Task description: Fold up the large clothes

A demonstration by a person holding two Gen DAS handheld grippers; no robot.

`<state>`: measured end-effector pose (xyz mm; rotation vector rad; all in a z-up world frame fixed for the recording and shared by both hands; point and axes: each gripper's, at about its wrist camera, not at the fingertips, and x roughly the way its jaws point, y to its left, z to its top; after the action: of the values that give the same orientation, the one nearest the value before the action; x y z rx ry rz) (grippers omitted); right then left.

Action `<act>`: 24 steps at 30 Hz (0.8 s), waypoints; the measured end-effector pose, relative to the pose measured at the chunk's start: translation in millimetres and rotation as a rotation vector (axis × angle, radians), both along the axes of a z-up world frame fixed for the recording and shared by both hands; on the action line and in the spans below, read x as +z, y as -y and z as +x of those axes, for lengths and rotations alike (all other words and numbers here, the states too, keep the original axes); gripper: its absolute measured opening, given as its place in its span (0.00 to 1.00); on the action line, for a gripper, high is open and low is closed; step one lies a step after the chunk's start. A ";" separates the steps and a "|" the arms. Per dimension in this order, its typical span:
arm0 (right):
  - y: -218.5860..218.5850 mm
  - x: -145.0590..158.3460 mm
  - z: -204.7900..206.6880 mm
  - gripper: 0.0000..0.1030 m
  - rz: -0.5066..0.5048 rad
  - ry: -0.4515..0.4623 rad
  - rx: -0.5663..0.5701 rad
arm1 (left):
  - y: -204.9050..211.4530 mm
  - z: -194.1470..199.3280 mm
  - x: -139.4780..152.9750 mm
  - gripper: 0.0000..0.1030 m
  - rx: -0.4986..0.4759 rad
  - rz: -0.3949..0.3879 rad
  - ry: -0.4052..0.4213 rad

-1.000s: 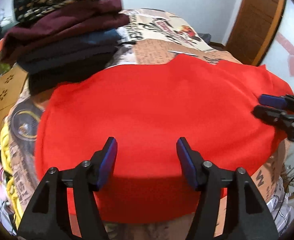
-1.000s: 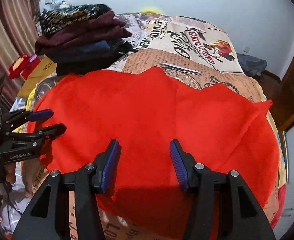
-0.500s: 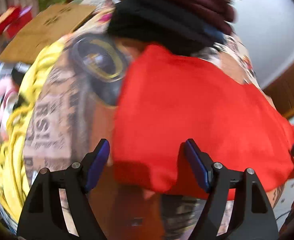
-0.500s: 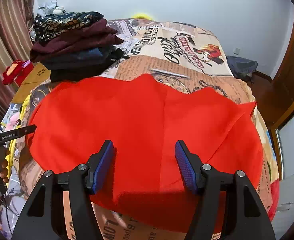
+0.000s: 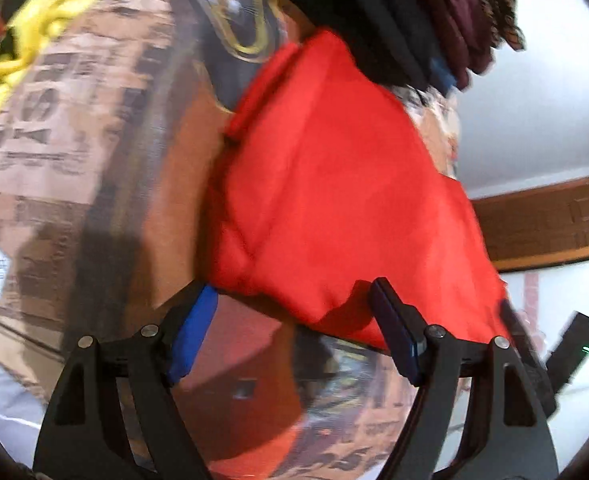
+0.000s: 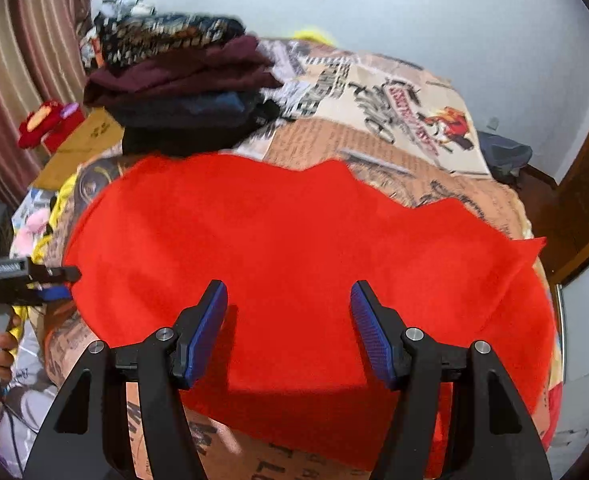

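A large red cloth (image 6: 294, 232) lies spread flat over the bed. In the right wrist view my right gripper (image 6: 289, 292) hovers open above its near edge, with nothing between the pads. At the cloth's left edge my left gripper (image 6: 66, 282) shows side-on, rolled over. In the blurred left wrist view the red cloth (image 5: 334, 180) runs diagonally, and my left gripper (image 5: 292, 292) stands open at its near corner. The corner hem lies between the blue pads without being pinched.
A stack of folded dark clothes (image 6: 182, 92) sits at the far left of the newspaper-print bedspread (image 6: 394, 128), close to the cloth's far edge. A cardboard box (image 6: 90, 136) and a red plush toy (image 6: 46, 120) lie beyond the bed's left side. A wooden door (image 5: 542, 220) stands right.
My left gripper swung from the cloth's middle to its left corner, rolled over and dropped lower, its jaws wider. The right gripper drew back slightly and widened a little. The cloth stays flat.
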<state>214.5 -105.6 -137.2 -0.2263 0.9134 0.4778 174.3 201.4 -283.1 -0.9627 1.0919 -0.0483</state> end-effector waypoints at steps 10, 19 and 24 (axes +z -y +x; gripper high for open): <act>-4.5 -15.8 -2.0 0.65 -0.001 -0.037 0.018 | 19.6 49.7 -4.0 0.74 -0.005 -0.087 0.058; -7.8 -11.8 5.7 0.65 0.021 -0.075 0.016 | 23.9 82.1 -0.6 0.26 0.122 0.012 0.096; -15.1 -1.4 8.7 0.65 0.033 -0.086 0.032 | 20.0 78.4 31.4 0.09 0.126 0.153 0.168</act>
<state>223.1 -90.5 -138.6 -0.1917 0.9861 0.5351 252.7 181.4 -251.8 -0.8713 0.8657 0.0561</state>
